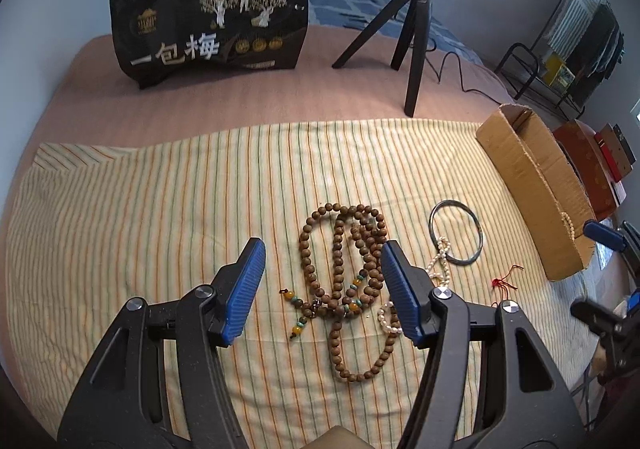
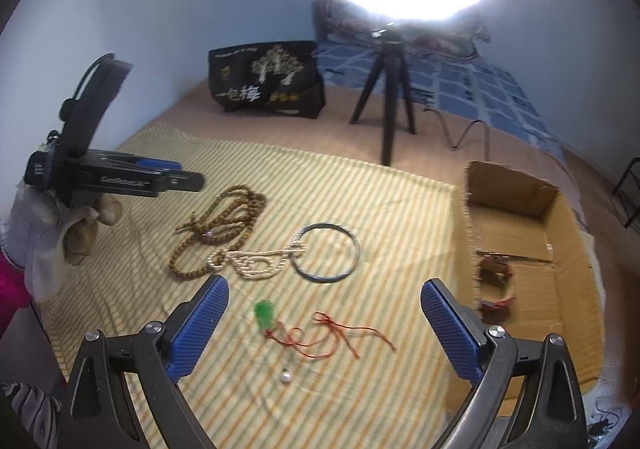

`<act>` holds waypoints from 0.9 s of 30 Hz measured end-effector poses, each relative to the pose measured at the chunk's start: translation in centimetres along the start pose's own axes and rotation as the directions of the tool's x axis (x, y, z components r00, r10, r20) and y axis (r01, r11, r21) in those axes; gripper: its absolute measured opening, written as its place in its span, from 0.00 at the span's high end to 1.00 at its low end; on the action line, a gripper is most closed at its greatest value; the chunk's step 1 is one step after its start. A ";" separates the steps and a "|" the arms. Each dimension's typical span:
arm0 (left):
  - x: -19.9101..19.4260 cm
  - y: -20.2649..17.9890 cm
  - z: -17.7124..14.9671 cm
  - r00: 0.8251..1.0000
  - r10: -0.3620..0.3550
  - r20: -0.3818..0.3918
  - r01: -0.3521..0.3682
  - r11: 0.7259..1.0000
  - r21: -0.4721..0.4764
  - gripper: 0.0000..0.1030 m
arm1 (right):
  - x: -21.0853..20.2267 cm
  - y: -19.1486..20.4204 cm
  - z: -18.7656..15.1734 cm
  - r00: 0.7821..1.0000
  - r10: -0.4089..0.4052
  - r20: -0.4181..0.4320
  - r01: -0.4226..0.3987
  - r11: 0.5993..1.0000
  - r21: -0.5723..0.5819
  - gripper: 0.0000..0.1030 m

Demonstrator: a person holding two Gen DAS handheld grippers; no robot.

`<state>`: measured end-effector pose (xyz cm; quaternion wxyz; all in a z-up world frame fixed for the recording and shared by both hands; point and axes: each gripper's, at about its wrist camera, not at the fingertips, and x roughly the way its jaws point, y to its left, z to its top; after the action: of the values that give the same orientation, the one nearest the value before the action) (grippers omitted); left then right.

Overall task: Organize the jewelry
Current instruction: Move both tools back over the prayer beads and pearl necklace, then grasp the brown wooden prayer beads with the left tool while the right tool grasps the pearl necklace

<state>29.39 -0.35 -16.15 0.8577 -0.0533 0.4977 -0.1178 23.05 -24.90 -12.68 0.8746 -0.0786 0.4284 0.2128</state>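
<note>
The left claw [image 1: 323, 281] stands apart and empty, tilted down over the wooden bead necklace [image 1: 348, 273], likely so the strand falls between its pads. The right claw [image 2: 325, 319] is also spread with nothing in it, above the green pendant [image 2: 264, 313] on its red cord. A pearl strand [image 2: 256, 263] overlaps the dark bangle [image 2: 328, 251]. All lie on the striped cloth [image 1: 160, 189] on the bed, beside the open cardboard box [image 2: 560, 249], apparently their destination.

"一包梅" on black bag [image 1: 212, 21]
</note>
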 end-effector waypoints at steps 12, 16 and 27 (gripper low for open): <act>4.0 -0.1 0.5 0.992 -0.067 -0.105 0.060 0.996 -0.068 0.40 | 4.2 3.0 0.0 0.989 0.103 -0.104 -0.105 0.994 -0.019 0.18; 5.2 -0.9 0.5 0.988 -0.065 -0.138 0.058 0.997 -0.052 0.40 | 5.7 3.9 -0.2 0.979 0.152 -0.133 -0.157 0.987 -0.034 0.29; 6.9 -2.3 0.9 0.990 0.033 -0.140 -0.031 0.999 0.018 0.37 | 9.3 5.2 0.2 0.967 0.167 -0.190 -0.183 0.981 -0.070 0.50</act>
<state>33.10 -4.35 -21.04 0.8227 -0.0301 0.5566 -0.1116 25.95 -17.38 -19.56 0.8050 -0.0980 0.5027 0.2995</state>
